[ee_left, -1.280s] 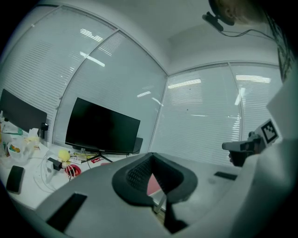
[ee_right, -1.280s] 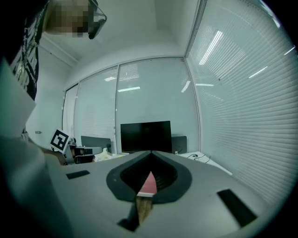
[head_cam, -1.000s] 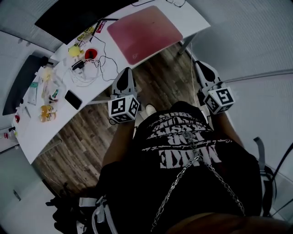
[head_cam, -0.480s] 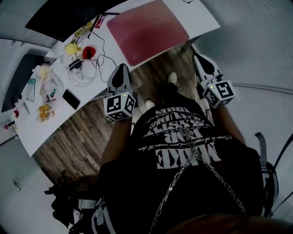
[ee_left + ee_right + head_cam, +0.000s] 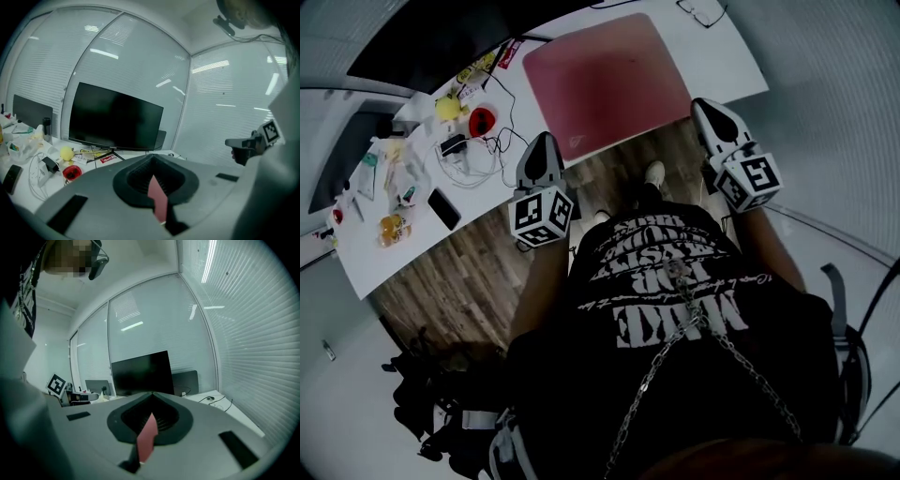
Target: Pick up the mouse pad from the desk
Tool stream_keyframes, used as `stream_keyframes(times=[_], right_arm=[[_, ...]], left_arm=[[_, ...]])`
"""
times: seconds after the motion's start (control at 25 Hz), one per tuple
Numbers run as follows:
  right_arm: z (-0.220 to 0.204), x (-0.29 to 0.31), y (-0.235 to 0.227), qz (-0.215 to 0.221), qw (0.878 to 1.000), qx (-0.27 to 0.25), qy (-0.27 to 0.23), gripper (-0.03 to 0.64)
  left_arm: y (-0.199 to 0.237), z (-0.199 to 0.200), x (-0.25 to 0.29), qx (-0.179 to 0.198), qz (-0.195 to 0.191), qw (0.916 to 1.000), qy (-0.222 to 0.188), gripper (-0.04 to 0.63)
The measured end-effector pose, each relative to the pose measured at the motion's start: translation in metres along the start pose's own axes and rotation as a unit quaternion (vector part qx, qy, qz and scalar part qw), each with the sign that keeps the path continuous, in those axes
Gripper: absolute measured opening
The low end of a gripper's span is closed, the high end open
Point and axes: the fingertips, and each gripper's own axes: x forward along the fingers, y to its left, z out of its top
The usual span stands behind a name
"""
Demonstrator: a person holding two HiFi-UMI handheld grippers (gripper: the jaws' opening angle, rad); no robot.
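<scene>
Head view: mouse pad (image 5: 605, 84), red/pink, lies flat on the white desk (image 5: 722, 66), near its front edge, towards the right end. Nothing is on top of it.

L gripper (image 5: 546, 139): tip sits over the desk's front edge, just beside the pad's near-left corner. The tongs are pressed together, per the left gripper view. A thin red sliver shows in the slot between them. I can't tell if that's the pad seen through the gap.

R gripper (image 5: 703, 105): tip is just beside the pad's near-right corner. Its tongs are closed together too, w/ the same red sliver in the slot. I can't tell from any view whether either tip touches the pad or desk. Both grippers point away from the person, towards the desk, w/ the marker cubes on the near side.

Rest of the desk, left of the pad: black monitor (image 5: 422, 37) at the back, a red round item (image 5: 483, 119), a tangle of white cables (image 5: 473, 159) and a dark phone (image 5: 443, 208). A pair of glasses (image 5: 703, 11) lies behind the pad. Wood floor (image 5: 469, 272) shows below the desk edge. My operator's black printed shirt w/ chain fills the lower frame.
</scene>
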Motion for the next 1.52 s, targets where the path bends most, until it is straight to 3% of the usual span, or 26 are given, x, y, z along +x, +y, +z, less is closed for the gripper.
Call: stream_keyframes(times=[0.32, 0.64, 1.12, 1.52], right_arm=[[0.014, 0.046, -0.063, 0.056, 0.998, -0.011, 0.005, -0.006], [-0.002, 0.102, -0.077, 0.055, 0.998, -0.001, 0.037, -0.006], [-0.030, 0.189, -0.073, -0.004, 0.995, -0.011, 0.104, -0.006], [-0.072, 0.239, -0.126, 0.004, 0.984, -0.010, 0.180, -0.006]], left_arm=[[-0.014, 0.014, 0.047, -0.022, 0.059, 0.9978, -0.020, 0.004], [0.036, -0.010, 0.072, -0.036, 0.098, 0.9941, 0.029, 0.004], [0.127, -0.070, 0.153, -0.058, 0.062, 0.9884, 0.126, 0.004], [0.154, -0.109, 0.206, -0.078, 0.094, 0.9758, 0.181, 0.005]])
